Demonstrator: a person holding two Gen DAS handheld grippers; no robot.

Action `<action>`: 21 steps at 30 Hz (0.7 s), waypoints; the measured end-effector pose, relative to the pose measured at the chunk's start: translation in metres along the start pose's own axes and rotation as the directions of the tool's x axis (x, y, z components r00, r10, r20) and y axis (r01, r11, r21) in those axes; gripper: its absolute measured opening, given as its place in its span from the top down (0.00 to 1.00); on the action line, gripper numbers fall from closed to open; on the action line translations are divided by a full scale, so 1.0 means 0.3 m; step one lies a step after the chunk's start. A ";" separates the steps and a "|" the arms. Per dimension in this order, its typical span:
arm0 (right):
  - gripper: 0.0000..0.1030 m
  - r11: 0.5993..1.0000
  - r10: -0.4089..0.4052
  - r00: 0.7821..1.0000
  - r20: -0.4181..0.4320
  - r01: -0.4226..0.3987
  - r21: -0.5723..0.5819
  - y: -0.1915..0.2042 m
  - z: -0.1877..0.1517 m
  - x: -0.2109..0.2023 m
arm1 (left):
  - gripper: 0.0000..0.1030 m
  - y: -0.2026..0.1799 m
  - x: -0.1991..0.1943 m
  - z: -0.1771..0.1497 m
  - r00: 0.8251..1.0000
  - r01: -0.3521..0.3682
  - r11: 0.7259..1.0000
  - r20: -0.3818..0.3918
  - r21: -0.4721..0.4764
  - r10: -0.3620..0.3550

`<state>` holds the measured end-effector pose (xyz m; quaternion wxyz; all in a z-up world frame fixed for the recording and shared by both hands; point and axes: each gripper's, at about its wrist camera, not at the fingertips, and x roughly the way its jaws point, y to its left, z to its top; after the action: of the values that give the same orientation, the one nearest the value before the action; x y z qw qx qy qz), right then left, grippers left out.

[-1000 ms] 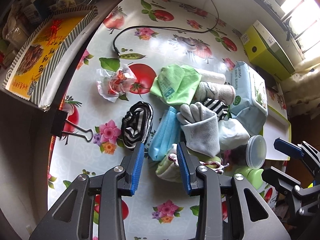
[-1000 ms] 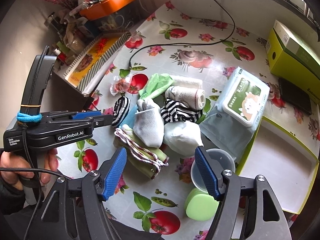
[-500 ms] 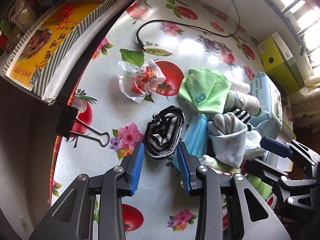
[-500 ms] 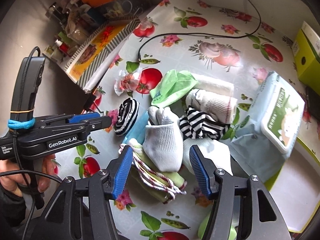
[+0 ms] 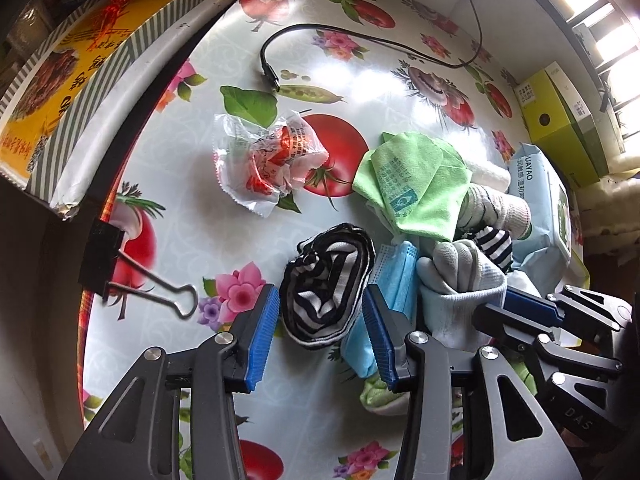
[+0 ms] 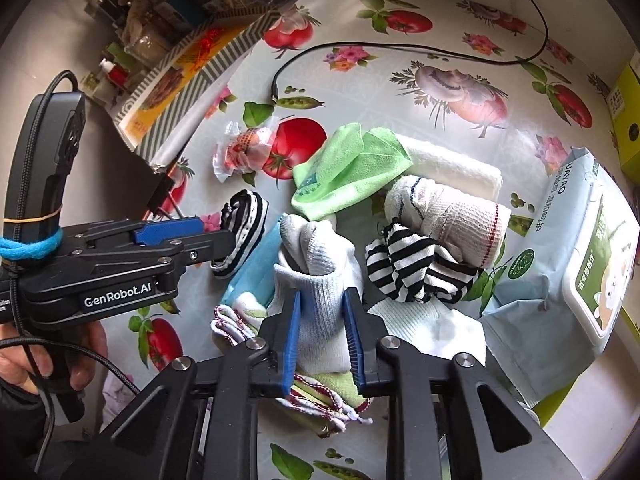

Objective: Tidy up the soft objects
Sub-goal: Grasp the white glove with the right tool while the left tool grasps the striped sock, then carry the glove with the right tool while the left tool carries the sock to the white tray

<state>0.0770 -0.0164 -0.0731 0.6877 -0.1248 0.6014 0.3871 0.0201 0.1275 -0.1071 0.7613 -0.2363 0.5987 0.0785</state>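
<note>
A pile of soft things lies on the fruit-print tablecloth (image 5: 224, 240). A rolled black-and-white striped sock (image 5: 326, 300) sits between the blue pads of my left gripper (image 5: 320, 332), whose jaws are opening; the pads stand just off it. That gripper (image 6: 216, 236) also shows in the right wrist view, beside the same sock (image 6: 244, 220). My right gripper (image 6: 322, 340) is closing, and its pads squeeze a white-grey sock (image 6: 320, 280). It enters the left wrist view as the right gripper (image 5: 494, 306). A blue face mask (image 5: 400, 272) lies between the two socks.
A green cloth (image 6: 344, 168), a white towel (image 6: 452, 164), a rolled white sock (image 6: 452, 216), a second striped sock (image 6: 408, 268) and a fringed cloth (image 6: 316, 392) fill the pile. A wipes pack (image 6: 568, 248) lies right. A crumpled wrapper (image 5: 272, 160), binder clip (image 5: 132, 280) and cable (image 5: 360, 36) lie left.
My left gripper sank over the striped sock and its jaws widened around it. My right gripper came down over the white-grey sock and its jaws closed in from wide apart onto it.
</note>
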 end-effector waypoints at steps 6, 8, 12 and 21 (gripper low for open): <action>0.88 1.000 0.009 1.000 0.010 -0.009 0.003 -0.005 -0.011 -0.012 | 0.57 -0.014 0.049 0.004 0.999 -0.026 0.999 -0.025 0.040 0.027; 0.89 1.000 0.011 1.000 0.014 -0.011 0.004 -0.003 -0.016 -0.019 | 0.57 -0.018 0.058 -0.002 0.999 -0.028 0.998 -0.028 0.054 0.029; 0.90 1.000 0.019 0.999 0.034 -0.019 -0.003 0.005 -0.024 -0.053 | 0.80 -0.030 0.055 -0.017 0.999 -0.029 0.998 -0.013 0.062 0.029; 0.90 0.999 0.042 0.992 0.117 -0.044 0.019 -0.008 -0.045 -0.167 | 0.89 -0.043 -0.021 -0.026 0.999 -0.041 0.998 0.034 0.045 0.040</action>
<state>0.0699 -0.0458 -0.0307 0.7145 -0.0815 0.5668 0.4021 0.0168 0.1137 -0.0989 0.7745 -0.2052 0.5924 0.0840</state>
